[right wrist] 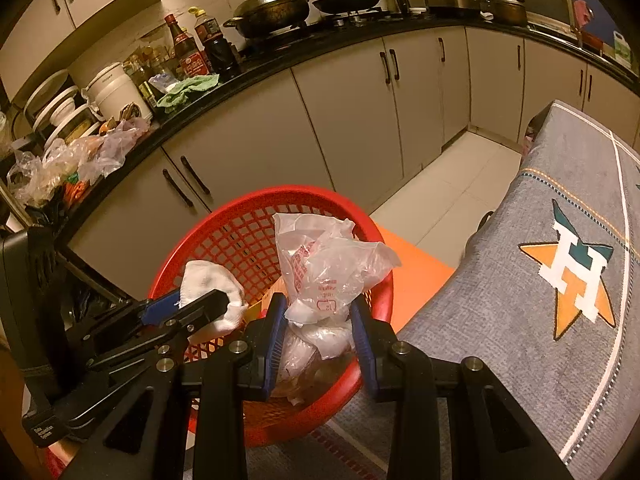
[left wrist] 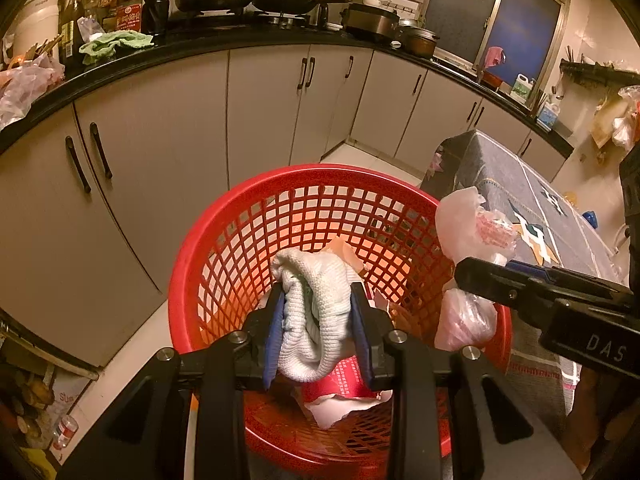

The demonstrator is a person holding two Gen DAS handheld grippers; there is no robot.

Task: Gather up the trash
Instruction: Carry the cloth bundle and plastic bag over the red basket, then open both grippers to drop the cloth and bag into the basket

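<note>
Ahead of both my tools ran the black counter [left wrist: 224,42] with its pale cabinets [left wrist: 264,108], and the table under a grey cloth [right wrist: 532,320] lay to my right. Directly below both tools sat the red basket [left wrist: 320,200], with torn red-and-white packaging [left wrist: 344,392] in its bottom. My left gripper [left wrist: 319,320] was clamped on a white knitted cloth [left wrist: 312,312], which hung over the basket's middle. My right gripper [right wrist: 319,322] was closed around a crumpled clear plastic bag [right wrist: 328,264], held above the basket's right rim, just beside the left tool.
</note>
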